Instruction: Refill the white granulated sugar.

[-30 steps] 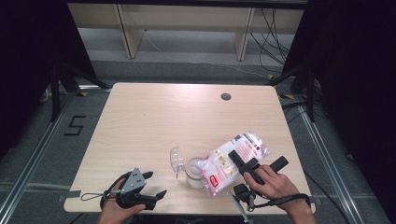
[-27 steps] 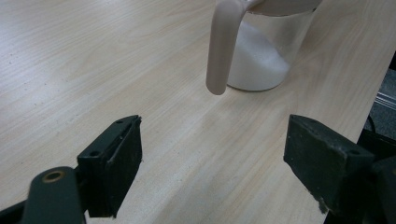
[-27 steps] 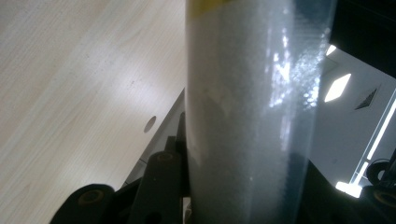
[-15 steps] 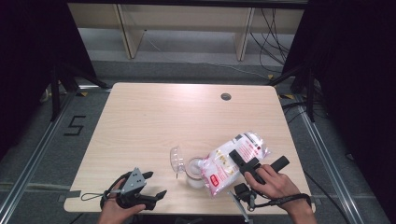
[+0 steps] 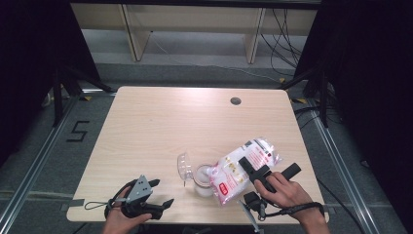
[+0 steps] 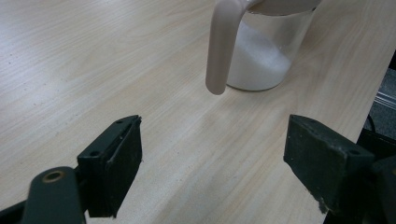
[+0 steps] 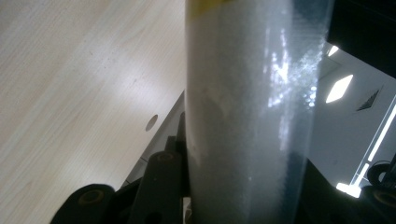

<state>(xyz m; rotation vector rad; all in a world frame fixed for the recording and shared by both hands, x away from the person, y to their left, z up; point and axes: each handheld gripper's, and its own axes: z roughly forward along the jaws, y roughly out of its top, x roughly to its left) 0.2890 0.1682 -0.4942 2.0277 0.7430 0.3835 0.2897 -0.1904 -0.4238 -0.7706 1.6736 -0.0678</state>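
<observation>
A clear bag of white granules with pink print (image 5: 236, 168) lies tilted, its lower end over a clear jar (image 5: 201, 179) that holds white powder. My right gripper (image 5: 252, 166) is shut on the bag, one black jaw lying across its top. In the right gripper view the bag (image 7: 252, 93) stands between the jaws of the right gripper (image 7: 233, 186). The jar's hinged lid (image 5: 184, 165) hangs open to its left. My left gripper (image 5: 163, 192) rests open near the table's front left edge. In the left gripper view its jaws (image 6: 217, 163) are apart over bare wood, facing the jar (image 6: 264, 60) and its beige clasp (image 6: 222, 46).
The light wooden table (image 5: 160, 126) has a round cable hole (image 5: 235, 101) at the back right, also in the right gripper view (image 7: 151, 122). A low shelf (image 5: 195, 29) stands beyond the table. Dark curtains flank both sides.
</observation>
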